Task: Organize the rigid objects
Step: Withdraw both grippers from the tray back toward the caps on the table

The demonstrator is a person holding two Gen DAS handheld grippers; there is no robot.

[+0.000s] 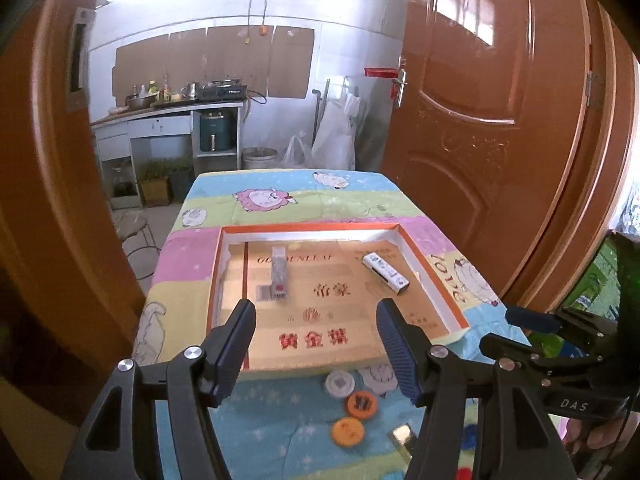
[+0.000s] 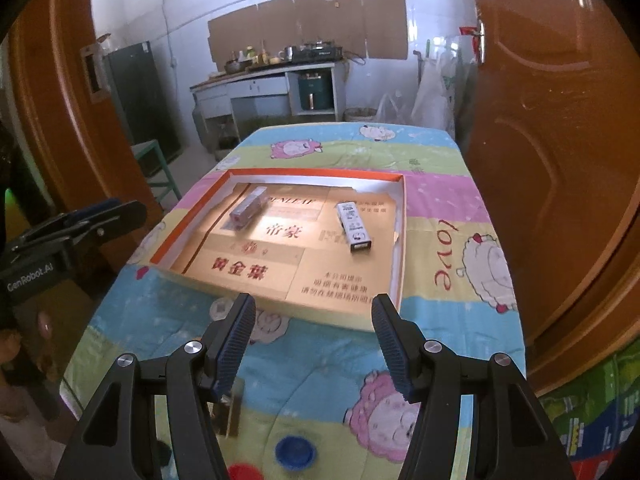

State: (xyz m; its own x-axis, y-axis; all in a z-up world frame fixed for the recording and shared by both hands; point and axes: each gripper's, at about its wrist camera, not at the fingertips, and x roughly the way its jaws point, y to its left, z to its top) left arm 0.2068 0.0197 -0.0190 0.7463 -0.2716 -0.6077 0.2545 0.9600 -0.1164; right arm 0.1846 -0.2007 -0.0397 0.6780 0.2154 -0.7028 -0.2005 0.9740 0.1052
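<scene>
A shallow orange-rimmed cardboard tray (image 1: 432, 276) (image 2: 402, 240) lies on the sheep-print cloth. Inside it are a pinkish small box (image 1: 279, 272) (image 2: 248, 208) at the left and a white small box (image 1: 386, 273) (image 2: 354, 224) at the right. In front of the tray lie a grey cap (image 1: 339, 384) (image 2: 222, 308), two orange caps (image 1: 347, 431), a blue cap (image 2: 295, 452), a red cap (image 2: 244, 472) and a gold block (image 1: 404, 438) (image 2: 228, 412). My left gripper (image 1: 316, 308) hovers open above the tray's near edge. My right gripper (image 2: 315, 308) is open too, holding nothing.
The cloth-covered table (image 2: 460, 208) stands between two brown doors (image 1: 500, 120) (image 2: 60, 100). A kitchen counter (image 1: 168, 112) and white bags (image 1: 336, 136) are behind it. A stool (image 1: 136, 232) stands at the left, and green cartons (image 2: 592, 408) at the right.
</scene>
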